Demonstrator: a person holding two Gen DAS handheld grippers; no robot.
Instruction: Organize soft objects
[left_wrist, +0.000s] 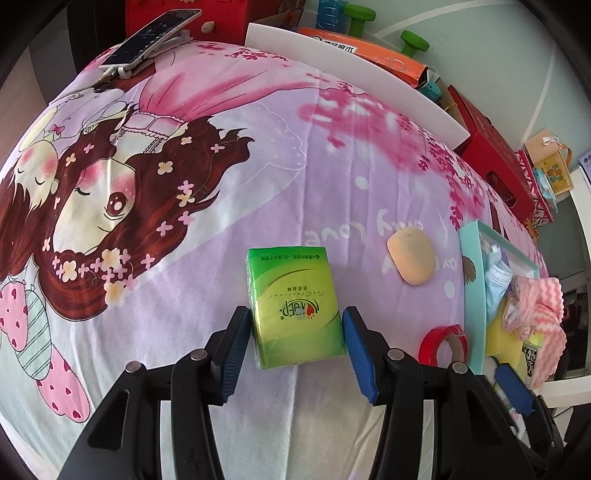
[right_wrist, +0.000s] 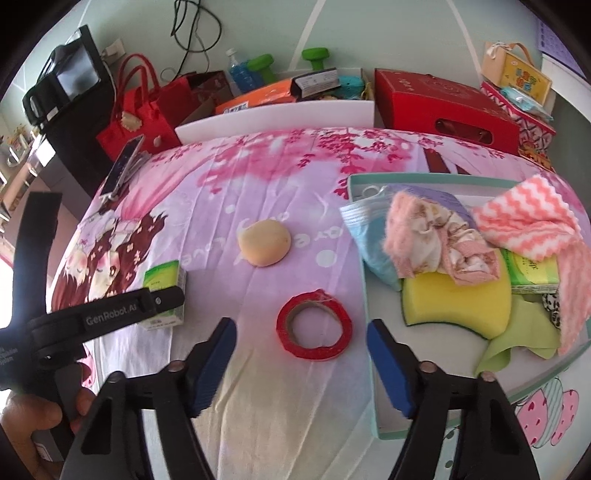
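Note:
A green tissue pack (left_wrist: 293, 306) lies on the cartoon bedsheet between the fingers of my left gripper (left_wrist: 297, 334); the left pad touches it, the right pad stands a hair off. It also shows in the right wrist view (right_wrist: 164, 286), partly behind the left gripper's arm. My right gripper (right_wrist: 301, 363) is open and empty, just in front of a red tape roll (right_wrist: 314, 326). A peach sponge puff (right_wrist: 264, 242) lies further out. The teal box (right_wrist: 373, 332) on the right holds a face mask, cloths, a yellow sponge (right_wrist: 458, 306) and another tissue pack (right_wrist: 532, 271).
A phone on a stand (left_wrist: 151, 38) sits at the far left of the bed. A white board (right_wrist: 273, 114), red bags, red boxes (right_wrist: 443, 110), green dumbbells and a bottle stand beyond the far edge. The tape roll (left_wrist: 443, 343) lies beside the box (left_wrist: 474, 295).

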